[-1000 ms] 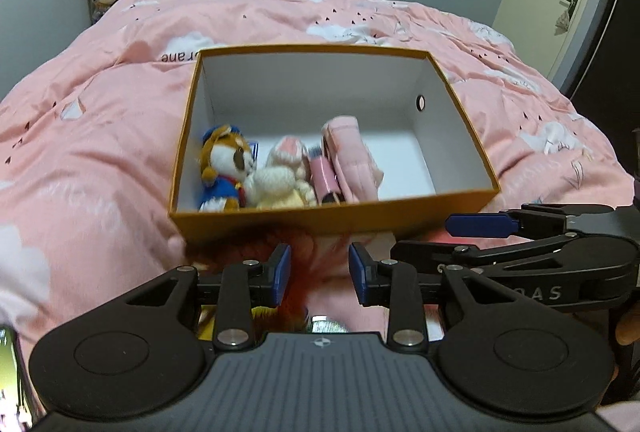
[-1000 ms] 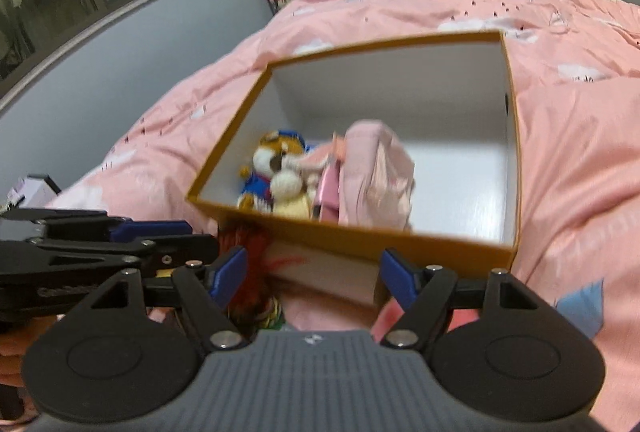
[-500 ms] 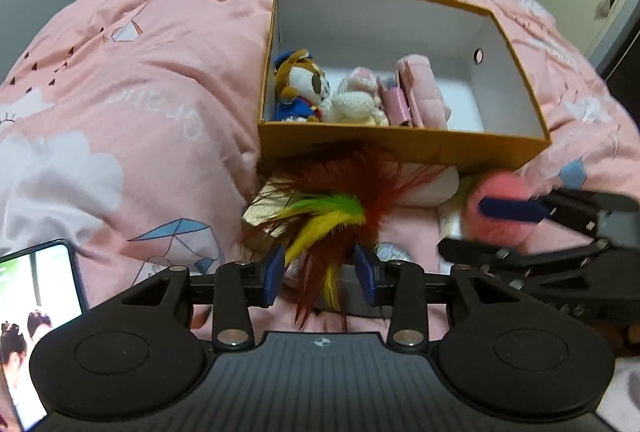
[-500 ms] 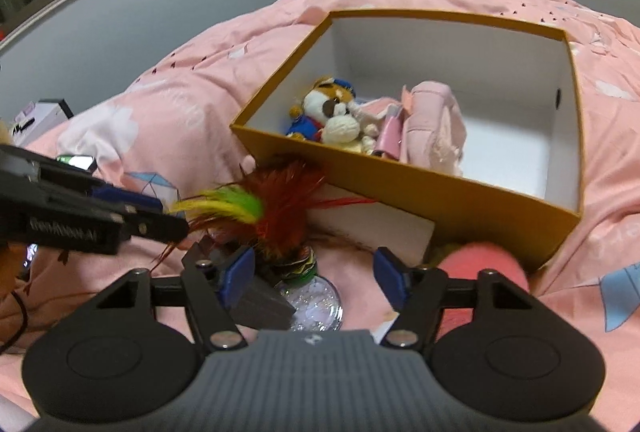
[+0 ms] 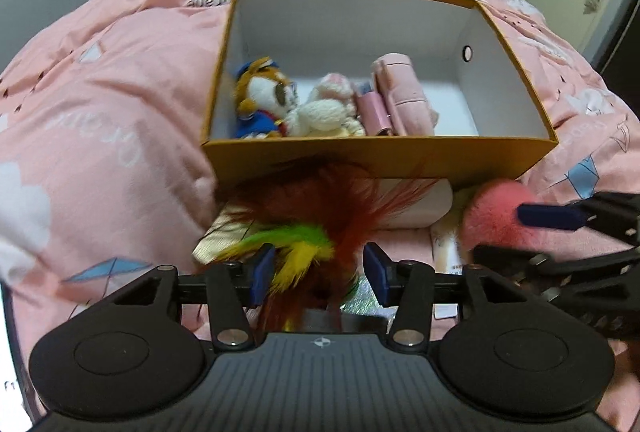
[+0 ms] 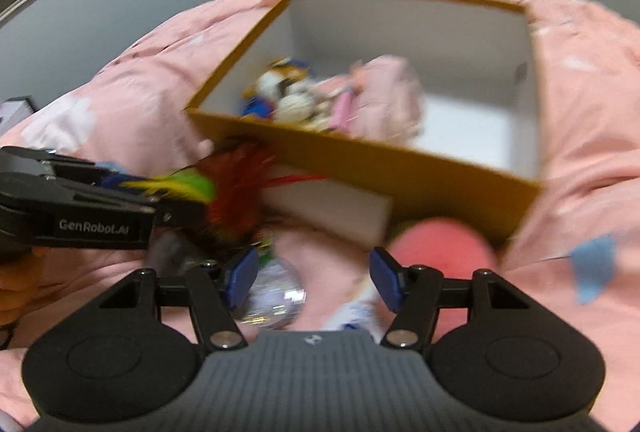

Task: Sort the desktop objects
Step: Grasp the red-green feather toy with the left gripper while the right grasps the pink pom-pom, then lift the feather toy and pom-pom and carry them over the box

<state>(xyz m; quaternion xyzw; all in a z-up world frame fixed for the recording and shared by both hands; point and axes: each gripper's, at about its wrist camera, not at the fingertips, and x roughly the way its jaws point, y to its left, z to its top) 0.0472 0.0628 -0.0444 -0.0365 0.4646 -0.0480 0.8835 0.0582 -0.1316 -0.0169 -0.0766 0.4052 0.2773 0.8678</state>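
The left tongs (image 5: 318, 274) are opening, their blue pads astride the feather toy (image 5: 320, 228) without pressing on it yet. The right tongs (image 6: 310, 282) stand partly open and empty, the pink pom-pom (image 6: 440, 244) at their 1 o'clock, a glittery ball (image 6: 276, 296) just by the left pad. Both things lie on the bed (image 5: 100, 120), hard against the near wall of the box (image 5: 380, 156), which already holds plush toys at 12 o'clock. The step in hand looks like the reach; next, each should close on its target and lift it over the wall.
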